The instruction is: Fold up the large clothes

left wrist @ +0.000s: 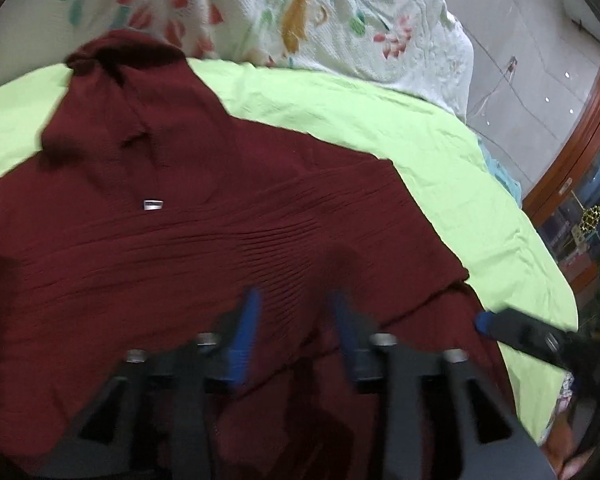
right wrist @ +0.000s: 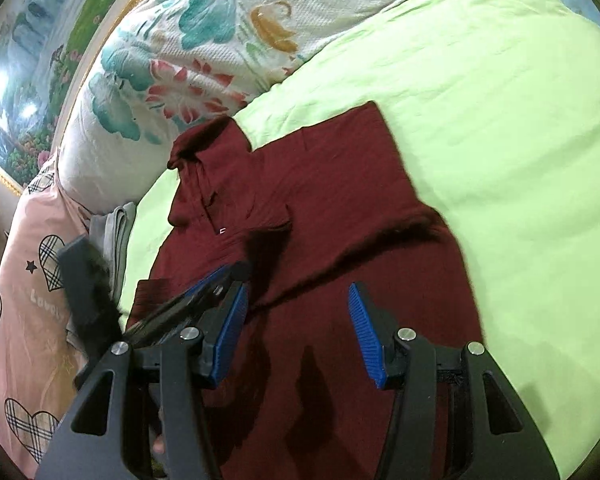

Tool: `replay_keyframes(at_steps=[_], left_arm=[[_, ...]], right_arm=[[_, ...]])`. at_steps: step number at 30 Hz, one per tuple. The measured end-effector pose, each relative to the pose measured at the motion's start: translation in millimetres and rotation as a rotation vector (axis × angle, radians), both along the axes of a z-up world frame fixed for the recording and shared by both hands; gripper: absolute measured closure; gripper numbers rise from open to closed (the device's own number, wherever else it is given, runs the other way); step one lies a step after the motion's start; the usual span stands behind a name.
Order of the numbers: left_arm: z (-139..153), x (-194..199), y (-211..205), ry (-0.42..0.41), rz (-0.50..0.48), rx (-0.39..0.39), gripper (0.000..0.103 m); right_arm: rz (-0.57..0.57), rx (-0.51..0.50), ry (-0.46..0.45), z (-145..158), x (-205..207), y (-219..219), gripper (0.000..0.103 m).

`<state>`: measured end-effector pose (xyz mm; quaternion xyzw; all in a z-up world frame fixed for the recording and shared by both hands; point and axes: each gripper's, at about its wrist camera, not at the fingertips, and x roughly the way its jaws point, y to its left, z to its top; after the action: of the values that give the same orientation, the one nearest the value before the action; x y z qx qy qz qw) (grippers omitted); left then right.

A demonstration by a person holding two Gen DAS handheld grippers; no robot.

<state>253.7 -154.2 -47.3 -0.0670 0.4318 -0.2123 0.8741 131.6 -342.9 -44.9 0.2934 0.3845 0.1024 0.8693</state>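
I saw a maroon sweater (right wrist: 332,216) on the green-sheeted bed (right wrist: 500,120); my left hand-held gripper (left wrist: 296,320) and right hand-held gripper (right wrist: 296,320) hovered spread, empty.

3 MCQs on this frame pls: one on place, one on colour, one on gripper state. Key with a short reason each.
1. Where does the garment lie?
A. On the green sheet
B. On the floor
C. On a chair

2. What colour is the garment?
A. Navy
B. Dark red
C. Grey

3. How does the right gripper stand?
A. Shut on the collar
B. Shut on a pillow
C. Open above the garment

Key:
1 A: the sweater is spread on the green sheet.
2 B: its knit is dark red in both views.
3 C: the right gripper has its blue pads well apart with nothing between them; the left gripper also stands open.
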Motion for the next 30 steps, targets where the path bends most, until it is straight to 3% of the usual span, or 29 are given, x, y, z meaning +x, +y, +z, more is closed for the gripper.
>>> replay_keyframes(at_steps=[6, 9, 12, 16, 19, 21, 22, 26, 30], left_arm=[[15.6, -54.8, 64.6, -0.031, 0.044, 0.043, 0.051], [11.4, -84.1, 114.3, -0.018, 0.132, 0.067, 0.05], [0.6, -105.3, 166.0, -0.001, 0.276, 0.15, 0.05], [-14.9, -110.8, 225.8, 0.074, 0.436, 0.11, 0.051], [-20.3, -100.9, 242.4, 0.093, 0.484, 0.098, 0.051], [-22.6, -92.4, 242.5, 0.093, 0.491, 0.124, 0.051], [-23.0, -90.3, 242.1, 0.09, 0.493, 0.133, 0.051], [-22.0, -80.4, 238.5, 0.082, 0.495, 0.138, 0.051], [-20.6, -76.8, 238.4, 0.08, 0.485, 0.133, 0.051]], right_arm=[[0.05, -0.023, 0.011, -0.8, 28.0, 18.6, 0.049], [0.057, -0.045, 0.028, -3.8, 44.0, 20.6, 0.049], [0.065, -0.077, 0.056, -10.5, 63.5, 23.5, 0.049], [0.084, -0.127, 0.106, -23.9, 87.2, 33.6, 0.049], [0.107, -0.163, 0.111, -28.3, 97.5, 47.5, 0.049], [0.125, -0.165, 0.105, -26.7, 100.9, 54.5, 0.071], [0.134, -0.152, 0.106, -26.2, 101.8, 55.8, 0.099], [0.086, -0.11, 0.036, -6.3, 95.8, 44.0, 0.1], [-0.058, -0.061, -0.058, 22.9, 79.9, -1.3, 0.1]])
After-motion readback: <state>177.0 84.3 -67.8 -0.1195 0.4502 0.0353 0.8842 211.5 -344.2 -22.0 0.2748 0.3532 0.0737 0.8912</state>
